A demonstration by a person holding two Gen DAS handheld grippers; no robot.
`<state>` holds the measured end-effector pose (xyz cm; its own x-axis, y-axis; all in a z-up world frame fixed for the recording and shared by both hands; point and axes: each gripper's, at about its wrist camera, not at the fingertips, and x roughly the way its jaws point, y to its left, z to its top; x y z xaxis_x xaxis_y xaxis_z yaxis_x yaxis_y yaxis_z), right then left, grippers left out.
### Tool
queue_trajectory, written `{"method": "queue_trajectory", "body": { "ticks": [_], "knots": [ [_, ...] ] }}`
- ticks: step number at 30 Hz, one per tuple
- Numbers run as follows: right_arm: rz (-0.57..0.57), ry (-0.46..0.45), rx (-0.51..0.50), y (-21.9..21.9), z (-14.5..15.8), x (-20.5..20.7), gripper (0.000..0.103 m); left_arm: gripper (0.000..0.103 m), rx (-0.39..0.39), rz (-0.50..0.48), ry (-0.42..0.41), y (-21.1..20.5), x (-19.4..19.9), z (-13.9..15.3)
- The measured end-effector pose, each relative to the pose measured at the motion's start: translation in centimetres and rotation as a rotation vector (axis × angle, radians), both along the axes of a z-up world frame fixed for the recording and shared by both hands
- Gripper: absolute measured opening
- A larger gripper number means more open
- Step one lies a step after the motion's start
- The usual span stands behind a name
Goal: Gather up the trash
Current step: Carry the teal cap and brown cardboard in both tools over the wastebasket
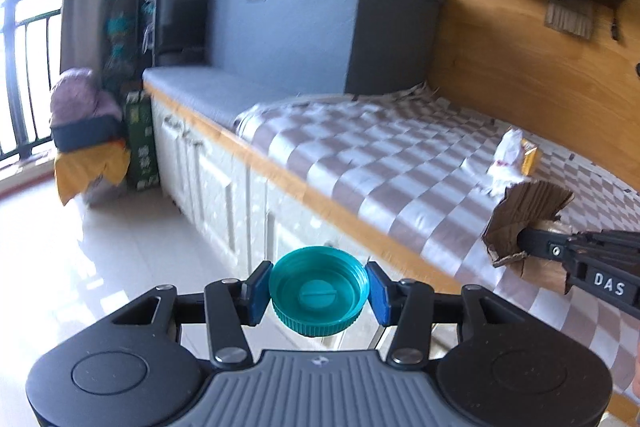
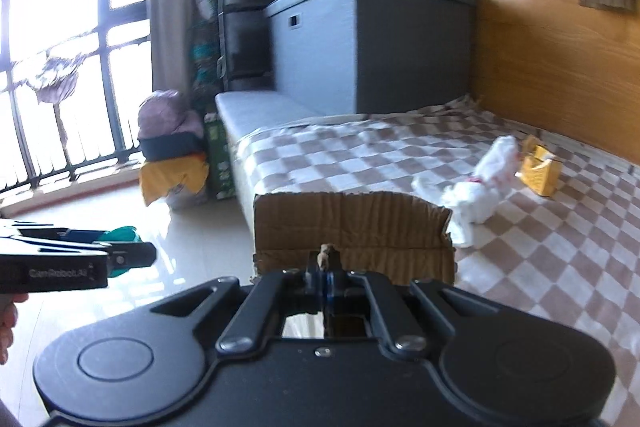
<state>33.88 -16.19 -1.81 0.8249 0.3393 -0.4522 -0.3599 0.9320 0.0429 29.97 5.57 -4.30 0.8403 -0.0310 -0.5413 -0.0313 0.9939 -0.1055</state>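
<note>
Both claws are loaded, the left gripper [image 1: 318,291] pinching a teal cap [image 1: 319,290] and the right gripper [image 2: 325,285] clamped on a cardboard scrap [image 2: 352,231], while remaining white wrapper [image 2: 476,195] and yellow carton [image 2: 540,171] lie on the checkered bed [image 2: 560,267] at 2 o'clock, nearer the right hand.

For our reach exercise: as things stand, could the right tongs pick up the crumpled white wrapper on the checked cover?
Probably not yet: the right tongs are shut on a cardboard piece, though the wrapper itself lies unobstructed.
</note>
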Motion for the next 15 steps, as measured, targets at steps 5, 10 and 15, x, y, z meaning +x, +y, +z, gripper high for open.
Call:
{"method": "queue_trajectory", "body": {
  "ticks": [5,10,15],
  "knots": [
    [0.070,0.013,-0.053,1.9,-0.9,-1.0,0.003,0.050,-0.017,0.017,0.036,1.2,-0.6,-1.9],
    [0.134,0.047,-0.094,3.4,-2.2,-1.4,0.003,0.050,-0.030,0.008,0.092,1.8,-0.6,-4.2],
    [0.195,0.112,-0.137,4.9,-4.3,-1.6,0.003,0.050,-0.057,-0.009,0.214,2.0,0.3,-8.2]
  ]
}}
